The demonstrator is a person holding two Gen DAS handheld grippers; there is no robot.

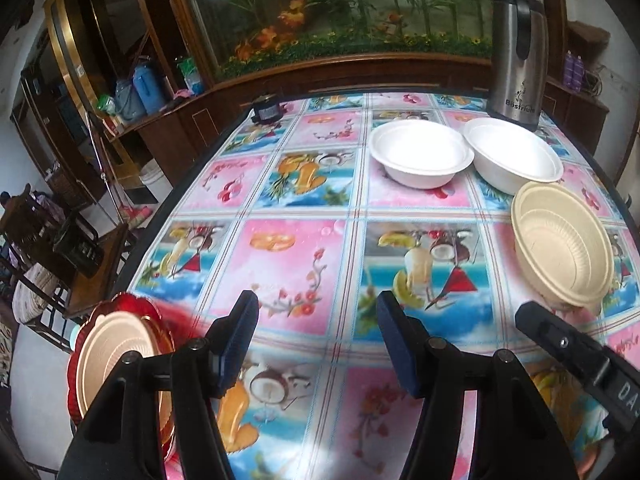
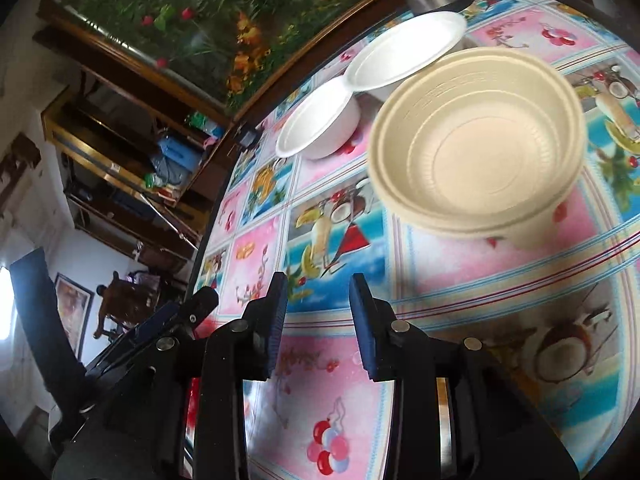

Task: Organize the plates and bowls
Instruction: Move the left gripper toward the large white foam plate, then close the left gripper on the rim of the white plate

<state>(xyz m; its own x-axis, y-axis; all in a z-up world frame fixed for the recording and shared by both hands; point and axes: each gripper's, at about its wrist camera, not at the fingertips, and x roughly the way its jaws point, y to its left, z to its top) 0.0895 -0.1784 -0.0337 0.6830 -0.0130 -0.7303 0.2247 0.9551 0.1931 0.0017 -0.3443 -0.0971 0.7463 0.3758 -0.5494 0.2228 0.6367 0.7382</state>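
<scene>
Fruit-and-flower patterned oilcloth (image 1: 304, 264) over a dark-edged table, with a long planted glass tank (image 1: 340, 12) in a wooden frame behind.

Near the right side of the cloth: stacked cream ribbed bowls (image 1: 562, 244), nested one in another, upright, close ahead of the right tongs in the right wrist view (image 2: 476, 148). Beyond them: two white foam bowls, touching or nearly so at the rims, the nearer-left white bowl (image 1: 421, 153) and the far white bowl (image 1: 514, 154). Just behind the far one: steel vacuum flask (image 1: 518, 56) with black lid and handle. At the table's near-left edge: red scalloped plate (image 1: 120, 360) with a cream plate (image 1: 116, 364) lying in it, partly hidden behind the left tongs' frame. Far left corner of the table: small dark jar (image 1: 266, 108).

Left gripper (image 1: 318, 344): blue pads spread well apart, nothing between them, only cloth beneath. Right gripper (image 2: 318, 320): pads parted by a narrower gap, likewise empty, aimed toward the cream stack without touching it. Black body of the right tongs visible at the lower right of the left wrist view.
</scene>
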